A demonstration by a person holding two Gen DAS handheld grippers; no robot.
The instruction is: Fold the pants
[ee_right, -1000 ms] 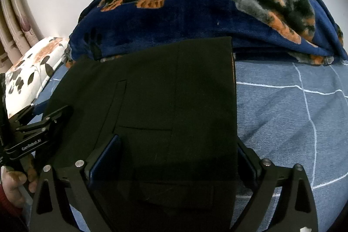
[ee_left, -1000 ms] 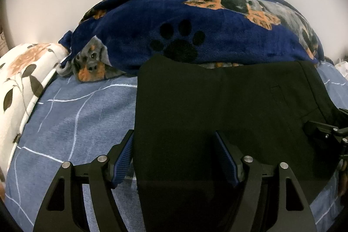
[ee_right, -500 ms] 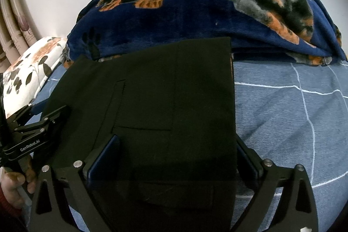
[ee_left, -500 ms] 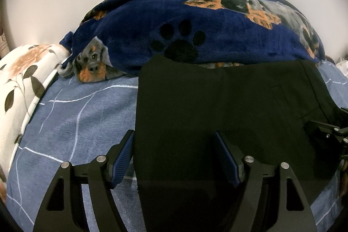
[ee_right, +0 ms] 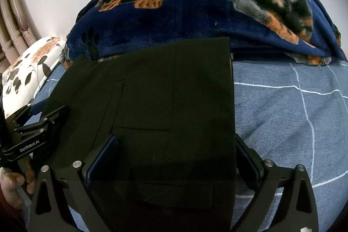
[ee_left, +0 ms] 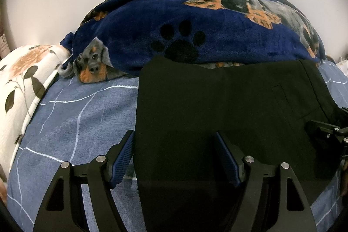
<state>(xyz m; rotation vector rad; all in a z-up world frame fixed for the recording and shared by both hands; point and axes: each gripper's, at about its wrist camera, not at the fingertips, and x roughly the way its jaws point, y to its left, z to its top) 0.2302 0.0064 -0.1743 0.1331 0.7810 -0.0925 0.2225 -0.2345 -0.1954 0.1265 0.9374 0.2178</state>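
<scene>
Black pants (ee_left: 217, 105) lie folded flat on the blue checked bed sheet (ee_left: 76, 114), their far edge against a dog-print blanket. They also fill the middle of the right wrist view (ee_right: 165, 101), where a back pocket seam shows. My left gripper (ee_left: 174, 156) is open, its fingers straddling the left edge of the pants. My right gripper (ee_right: 178, 158) is open over the right edge, its right finger partly hidden by the cloth. Each gripper shows in the other's view, the left one (ee_right: 34, 129) and the right one (ee_left: 326, 129).
A navy dog-print blanket (ee_left: 206, 27) is heaped along the far side against a white wall. A white floral pillow (ee_left: 19, 84) lies at the left. Bare blue sheet (ee_right: 282, 112) stretches to the right of the pants.
Almost nothing has changed. Both grippers stay open over the near edge of the pants, with only a slight shift of view.
</scene>
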